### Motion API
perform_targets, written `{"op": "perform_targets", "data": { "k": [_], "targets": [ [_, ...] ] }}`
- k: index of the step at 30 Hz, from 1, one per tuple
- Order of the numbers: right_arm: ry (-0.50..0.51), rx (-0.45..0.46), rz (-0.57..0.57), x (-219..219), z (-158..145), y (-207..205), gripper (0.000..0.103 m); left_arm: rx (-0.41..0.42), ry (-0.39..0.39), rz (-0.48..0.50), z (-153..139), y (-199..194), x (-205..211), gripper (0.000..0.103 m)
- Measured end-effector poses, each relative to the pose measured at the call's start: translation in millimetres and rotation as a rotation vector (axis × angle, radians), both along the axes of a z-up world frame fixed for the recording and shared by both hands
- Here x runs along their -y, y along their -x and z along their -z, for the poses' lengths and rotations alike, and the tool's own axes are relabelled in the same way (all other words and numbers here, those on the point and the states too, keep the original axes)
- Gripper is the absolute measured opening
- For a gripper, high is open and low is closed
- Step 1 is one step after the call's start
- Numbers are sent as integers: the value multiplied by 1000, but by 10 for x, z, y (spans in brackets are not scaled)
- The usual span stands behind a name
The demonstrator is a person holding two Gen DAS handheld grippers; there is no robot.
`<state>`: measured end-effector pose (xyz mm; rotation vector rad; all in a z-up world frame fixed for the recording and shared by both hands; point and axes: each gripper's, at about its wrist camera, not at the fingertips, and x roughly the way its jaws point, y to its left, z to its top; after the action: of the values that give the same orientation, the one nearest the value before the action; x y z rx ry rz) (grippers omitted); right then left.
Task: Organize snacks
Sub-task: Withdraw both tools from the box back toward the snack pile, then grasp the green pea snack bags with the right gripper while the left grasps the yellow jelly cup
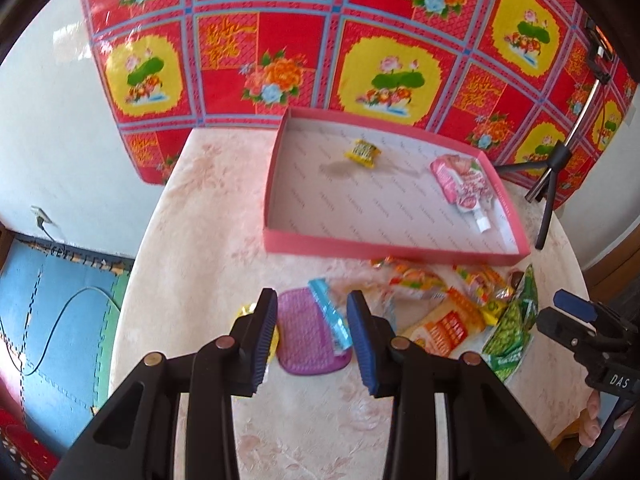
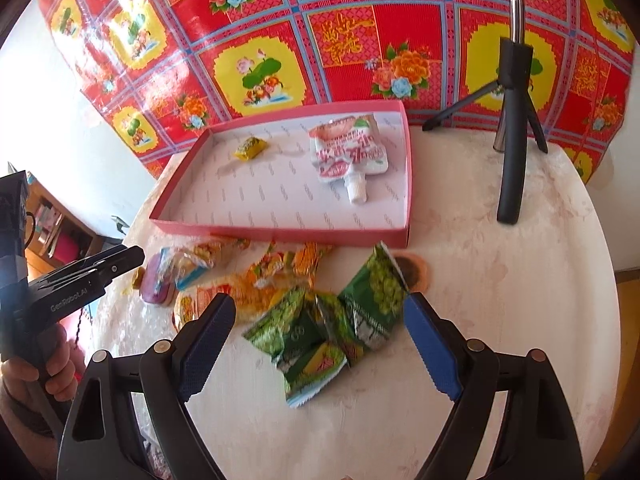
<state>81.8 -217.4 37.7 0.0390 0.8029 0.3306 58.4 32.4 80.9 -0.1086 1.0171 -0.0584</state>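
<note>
A shallow pink box (image 1: 372, 246) (image 2: 280, 234) lies on the round table and holds a small yellow candy (image 1: 362, 153) (image 2: 250, 148) and a pink spouted pouch (image 1: 464, 184) (image 2: 348, 152). Loose snacks lie in front of it: a purple packet (image 1: 306, 334) (image 2: 158, 284) with a light-blue wrapper (image 1: 332, 312) on it, orange packets (image 1: 444, 320) (image 2: 276, 272), and green pea packets (image 1: 510, 328) (image 2: 332, 328). My left gripper (image 1: 312, 340) is open above the purple packet. My right gripper (image 2: 320, 344) is open above the green packets.
A black tripod (image 2: 514, 132) (image 1: 550, 184) stands on the table at the right of the box. A brown round snack (image 2: 412, 270) lies by the green packets. A red flowered cloth (image 1: 320, 40) hangs behind. The table edge curves at both sides.
</note>
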Motion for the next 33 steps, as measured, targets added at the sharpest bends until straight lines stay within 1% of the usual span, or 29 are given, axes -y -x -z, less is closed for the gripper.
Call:
{"op": "perform_targets", "data": {
  "k": [5,7,11,16,19,21,25,29,33],
  "targets": [
    [11,-18,3,19,96,58,88,-31,10,-6,84,43,-45,39],
    [8,-29,2,22,134,79,88,-43,12,-3,120,62,-47,42],
    [3,-49,0,9,207,121,88,-59,13,5,178,78,-32,45],
    [9,-67,-13,-48,280,140,88,-49,2,18,182,89,-6,53],
    [11,-73,-20,-81,314,140,88,-43,-19,30,187,90,19,56],
    [13,-79,-22,-94,337,134,88,-41,-32,36,185,90,22,56],
    [16,-88,-27,-123,372,128,88,-39,0,29,141,100,-57,56],
    [16,-92,-32,-150,395,119,88,-22,-15,4,90,139,-180,56],
    [15,-100,-33,-173,436,95,88,-29,-8,-21,111,162,-296,56]
  ]
}}
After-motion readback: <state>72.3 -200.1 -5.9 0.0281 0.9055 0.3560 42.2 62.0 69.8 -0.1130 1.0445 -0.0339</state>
